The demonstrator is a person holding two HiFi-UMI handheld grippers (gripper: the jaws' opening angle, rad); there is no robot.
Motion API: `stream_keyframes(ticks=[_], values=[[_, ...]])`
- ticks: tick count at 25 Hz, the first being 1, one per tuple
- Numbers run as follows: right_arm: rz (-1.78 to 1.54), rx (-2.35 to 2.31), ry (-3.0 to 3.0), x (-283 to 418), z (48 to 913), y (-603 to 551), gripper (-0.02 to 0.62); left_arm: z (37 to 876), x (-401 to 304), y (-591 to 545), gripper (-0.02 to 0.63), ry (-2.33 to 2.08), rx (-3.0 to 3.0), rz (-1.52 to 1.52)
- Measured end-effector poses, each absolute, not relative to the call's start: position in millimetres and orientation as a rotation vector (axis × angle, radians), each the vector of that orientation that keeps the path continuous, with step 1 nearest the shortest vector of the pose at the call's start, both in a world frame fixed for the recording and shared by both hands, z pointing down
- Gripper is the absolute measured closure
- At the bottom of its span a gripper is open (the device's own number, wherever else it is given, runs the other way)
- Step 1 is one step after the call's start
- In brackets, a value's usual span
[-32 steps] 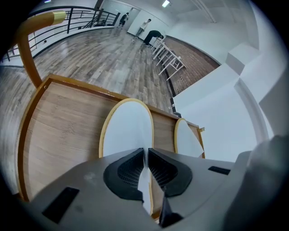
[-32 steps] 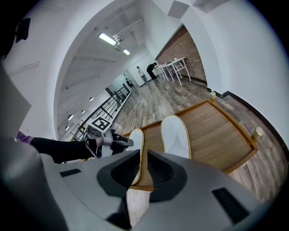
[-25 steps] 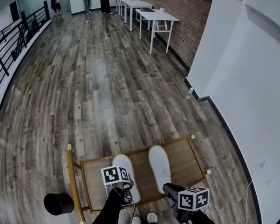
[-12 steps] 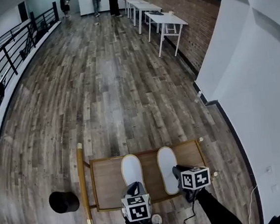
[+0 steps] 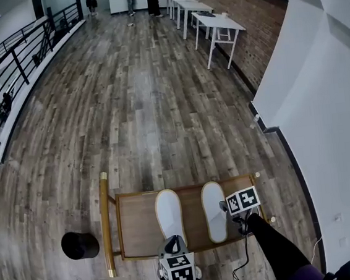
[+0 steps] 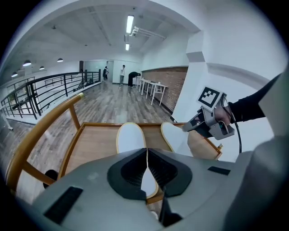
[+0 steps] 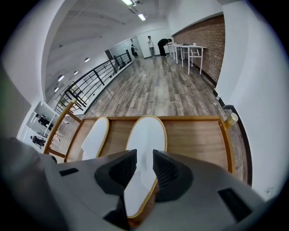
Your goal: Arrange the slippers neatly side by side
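Bright, even light comes from long lights [image 6: 129,24] overhead. The floor [image 5: 127,98] shines a little. My gripper views bend round, with black corners. My left gripper [image 6: 146,153] looks blurry up close.

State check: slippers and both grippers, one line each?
Left slipper: flat on tray, not gripped.
Right slipper: flat, parallel to the other, gap between them.
Left gripper: shut, empty.
Right gripper: open, jaws have just been opening, that slipper's near end between them, pads off it.
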State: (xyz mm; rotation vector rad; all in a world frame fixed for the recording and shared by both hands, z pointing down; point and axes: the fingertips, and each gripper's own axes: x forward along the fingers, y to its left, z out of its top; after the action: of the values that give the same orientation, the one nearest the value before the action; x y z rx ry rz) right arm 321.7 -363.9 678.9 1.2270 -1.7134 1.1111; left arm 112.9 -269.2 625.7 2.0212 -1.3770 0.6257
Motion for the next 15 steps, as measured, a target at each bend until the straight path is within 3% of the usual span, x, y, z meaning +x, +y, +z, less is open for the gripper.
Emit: stream_keyframes(ticks=[7,10,15], values=[[1.163,1.210,-1.643,331,699,-361,0.509,624,104,-271,0.595,-1.408,1.990,0.619],[1.214,1.205,-1.678,323,700,-359,0.573,630,97,-269,0.595,-1.422,1.963,0.618],[1.291,1.153,-1.764,296,684,-364,0.580,632,85,-275,0.595,-1.461,1.932,0.611]])
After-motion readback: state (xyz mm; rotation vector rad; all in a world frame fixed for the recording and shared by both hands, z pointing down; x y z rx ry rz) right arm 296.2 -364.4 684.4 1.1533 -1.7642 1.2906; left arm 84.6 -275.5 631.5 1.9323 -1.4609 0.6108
